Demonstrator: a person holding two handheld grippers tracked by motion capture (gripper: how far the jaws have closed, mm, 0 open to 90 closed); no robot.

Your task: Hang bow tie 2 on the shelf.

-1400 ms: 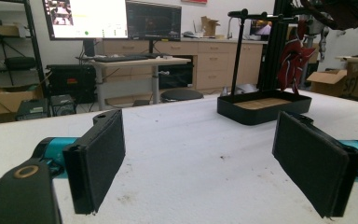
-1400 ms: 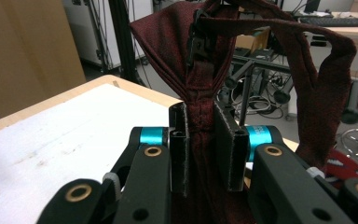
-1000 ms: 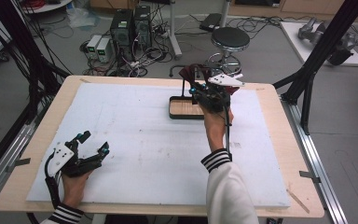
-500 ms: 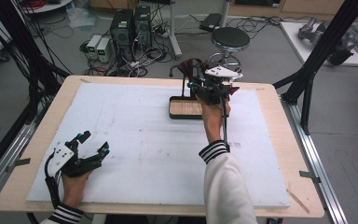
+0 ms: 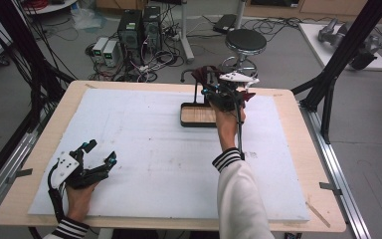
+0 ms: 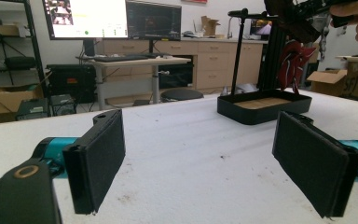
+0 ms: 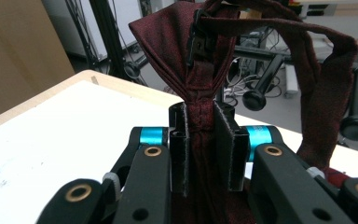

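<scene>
The fingers [image 7: 177, 154] of the right gripper [image 7: 200, 149] are pinching the knot of a dark red bow tie [image 7: 186, 42], their black pads squeezing the gathered cloth from both sides so that almost no gap is showing between them. In the right gripper view the tie's wings are fanning out above the jaws, and its strap [image 7: 326, 84] is looping over to the right and hanging down. In the high view the right gripper [image 5: 222, 94] is hovering above the far middle of the white table cover [image 5: 144, 149], holding the bow tie [image 5: 204, 75] beside the upright post of a black stand [image 5: 197, 94] whose shallow tray has a wooden floor. The left gripper [image 5: 98, 157] is resting near the front left corner of the table, well apart from the stand, its jaws standing wide open with nothing between the pads [image 6: 100, 154]. In the left gripper view the black stand [image 6: 263, 109] is sitting far off, with the bow tie [image 6: 292, 63] dangling above its right end.
</scene>
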